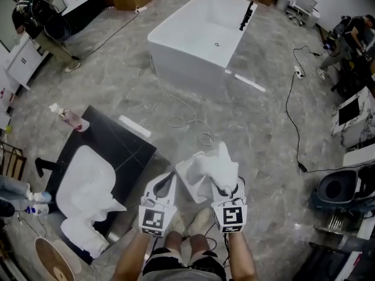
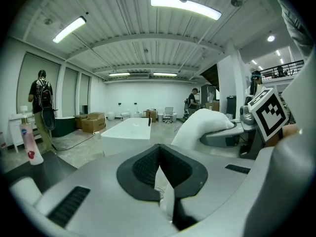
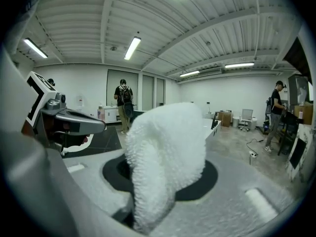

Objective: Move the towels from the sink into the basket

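A white terry towel [image 1: 215, 167] hangs between my two grippers, low in front of the person's legs. My right gripper [image 1: 226, 187] is shut on a thick fold of the towel [image 3: 165, 152], which bulges up over its jaws. My left gripper [image 1: 169, 179] is shut on a thin edge of the same towel [image 2: 165, 189]. At the left, the white sink [image 1: 75, 160] sits in a dark counter [image 1: 126, 142] with more white towels [image 1: 94, 206] heaped in it. A round woven basket [image 1: 51, 266] shows at the bottom left corner.
A pink bottle [image 1: 71, 119] stands on the counter's far corner. A white bathtub [image 1: 202, 37] lies ahead, with cables [image 1: 293, 107] trailing over the grey floor. People stand at the far left [image 1: 41, 25] and far right [image 1: 351, 40]. Dark equipment [image 1: 343, 192] is at the right.
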`<state>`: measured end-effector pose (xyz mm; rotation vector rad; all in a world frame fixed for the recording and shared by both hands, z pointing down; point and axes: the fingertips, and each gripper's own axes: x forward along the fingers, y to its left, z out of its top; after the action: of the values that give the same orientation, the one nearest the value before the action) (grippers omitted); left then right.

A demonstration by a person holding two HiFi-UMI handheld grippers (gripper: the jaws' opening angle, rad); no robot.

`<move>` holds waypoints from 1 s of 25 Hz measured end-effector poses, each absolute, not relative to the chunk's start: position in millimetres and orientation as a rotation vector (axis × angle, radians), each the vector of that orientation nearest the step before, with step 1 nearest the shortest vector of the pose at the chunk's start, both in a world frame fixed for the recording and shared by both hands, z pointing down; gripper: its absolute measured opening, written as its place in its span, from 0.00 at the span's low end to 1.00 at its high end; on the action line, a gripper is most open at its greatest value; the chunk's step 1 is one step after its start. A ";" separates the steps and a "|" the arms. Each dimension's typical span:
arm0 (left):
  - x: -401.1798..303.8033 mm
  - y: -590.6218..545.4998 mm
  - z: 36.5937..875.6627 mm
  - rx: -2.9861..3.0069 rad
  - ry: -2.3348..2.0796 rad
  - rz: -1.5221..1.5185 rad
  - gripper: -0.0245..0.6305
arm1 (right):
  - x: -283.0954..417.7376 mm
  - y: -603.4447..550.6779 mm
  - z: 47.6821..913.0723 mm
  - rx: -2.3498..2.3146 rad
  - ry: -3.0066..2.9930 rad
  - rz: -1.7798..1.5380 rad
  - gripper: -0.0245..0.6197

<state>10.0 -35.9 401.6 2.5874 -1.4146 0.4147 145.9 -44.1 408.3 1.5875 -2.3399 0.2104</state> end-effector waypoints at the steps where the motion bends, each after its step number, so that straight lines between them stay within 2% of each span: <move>1: 9.9 -36.1 413.0 2.579 -1.414 0.422 0.05 | 147.2 -44.2 421.0 1.584 -2.334 0.219 0.30; 25: 27.8 -36.4 725.2 2.429 -1.326 0.617 0.05 | 156.5 -45.3 765.3 1.393 -2.253 0.430 0.31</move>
<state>27.8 -36.4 725.2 2.4295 -1.3257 0.6171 156.5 -45.3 765.3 1.3926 -2.2533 0.4300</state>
